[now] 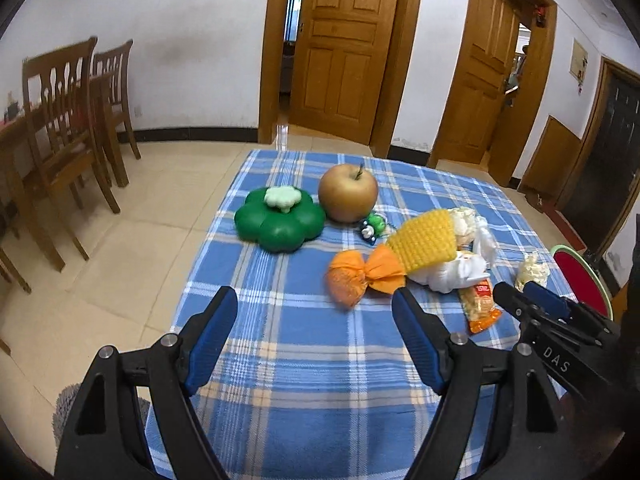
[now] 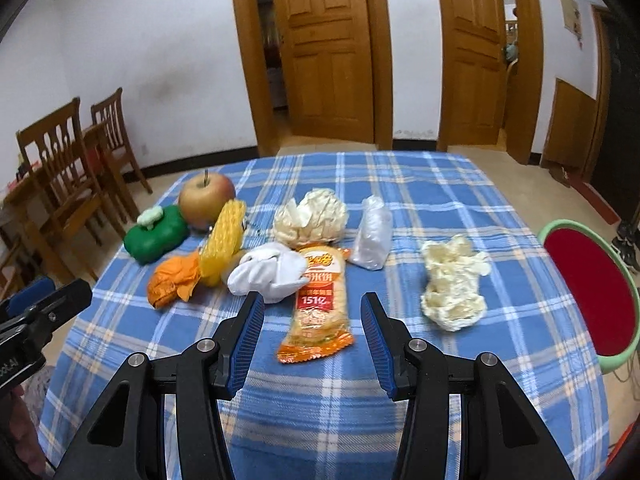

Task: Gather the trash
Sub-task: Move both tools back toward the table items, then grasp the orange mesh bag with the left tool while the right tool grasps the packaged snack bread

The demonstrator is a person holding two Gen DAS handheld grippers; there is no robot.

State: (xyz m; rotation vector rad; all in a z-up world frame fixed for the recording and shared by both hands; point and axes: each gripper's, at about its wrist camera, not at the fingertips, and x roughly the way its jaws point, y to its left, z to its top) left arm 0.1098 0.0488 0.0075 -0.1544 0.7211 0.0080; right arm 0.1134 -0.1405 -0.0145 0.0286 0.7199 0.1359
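Tablecloth (image 2: 440, 184), blue plaid weave, bears a glossy orange snack wrapper (image 2: 316, 304) and crumpled tissue (image 2: 454, 284). Left gripper (image 1: 316, 316) and right gripper (image 2: 312, 320) both released, grasping nothing

An apple (image 1: 347, 193) sits beside a green flower-shaped box (image 1: 279, 223) on the blue plaid tablecloth (image 1: 304, 360).

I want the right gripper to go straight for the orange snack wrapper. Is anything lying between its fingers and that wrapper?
Nothing visible does. The right gripper is open, and the orange snack wrapper lies on the checked tablecloth straight ahead, its near end between the fingertips. The white crumpled tissue touches the wrapper's far left side only.
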